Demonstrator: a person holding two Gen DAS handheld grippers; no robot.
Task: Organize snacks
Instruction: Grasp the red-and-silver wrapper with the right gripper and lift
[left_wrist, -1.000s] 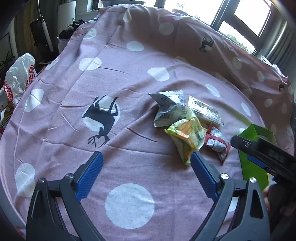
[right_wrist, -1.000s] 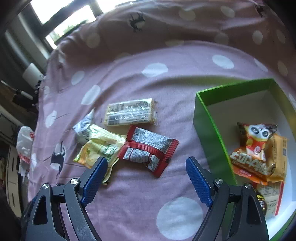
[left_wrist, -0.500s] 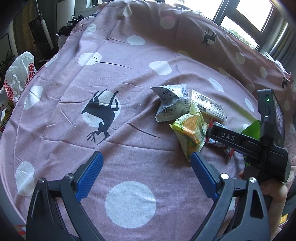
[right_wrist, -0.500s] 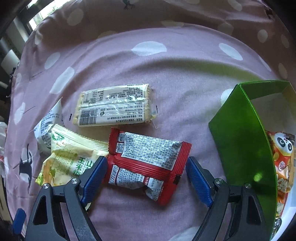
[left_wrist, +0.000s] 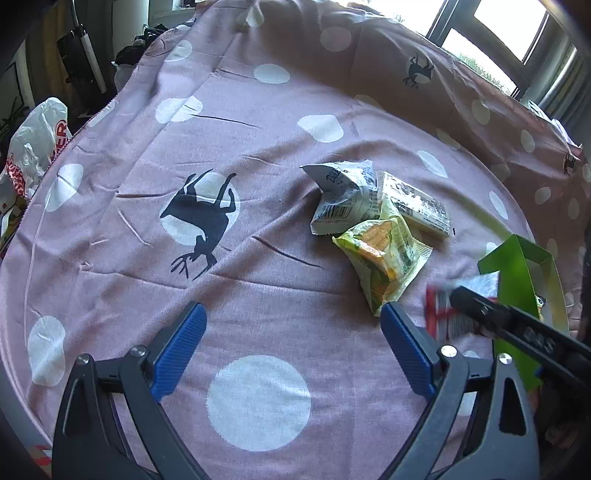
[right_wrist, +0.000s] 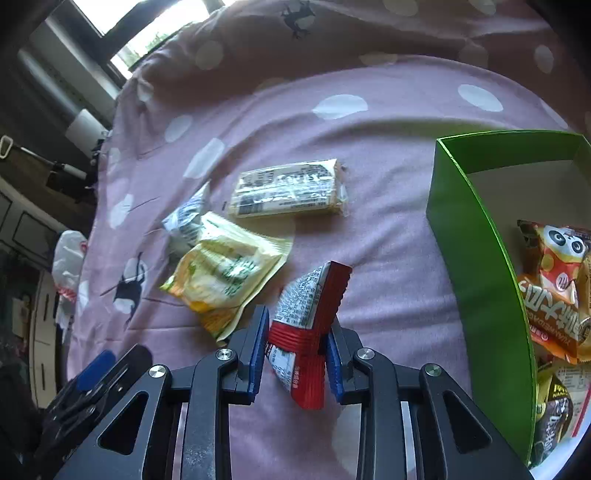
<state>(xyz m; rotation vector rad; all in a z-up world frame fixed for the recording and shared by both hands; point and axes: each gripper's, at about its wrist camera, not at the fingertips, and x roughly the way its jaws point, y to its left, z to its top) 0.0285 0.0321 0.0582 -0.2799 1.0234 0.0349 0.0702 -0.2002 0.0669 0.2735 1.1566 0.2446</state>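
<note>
My right gripper (right_wrist: 295, 343) is shut on a red snack packet (right_wrist: 308, 321) and holds it up off the pink cloth; the packet shows blurred in the left wrist view (left_wrist: 447, 314). A yellow-green packet (right_wrist: 225, 273), a white-blue packet (right_wrist: 186, 221) and a pale wafer bar (right_wrist: 290, 188) lie on the cloth. The green box (right_wrist: 476, 258) on the right holds several snack packets (right_wrist: 554, 280). My left gripper (left_wrist: 291, 347) is open and empty, near the yellow-green packet (left_wrist: 384, 266).
The pink dotted cloth (left_wrist: 258, 129) covers a round table. A white plastic bag (left_wrist: 33, 147) hangs off the left edge. Windows and dark furniture stand behind. The right gripper's arm (left_wrist: 517, 328) crosses the left wrist view's right side.
My right gripper closed on the red packet and lifted it off the cloth, tilting it upright. The left gripper stayed open and barely moved.
</note>
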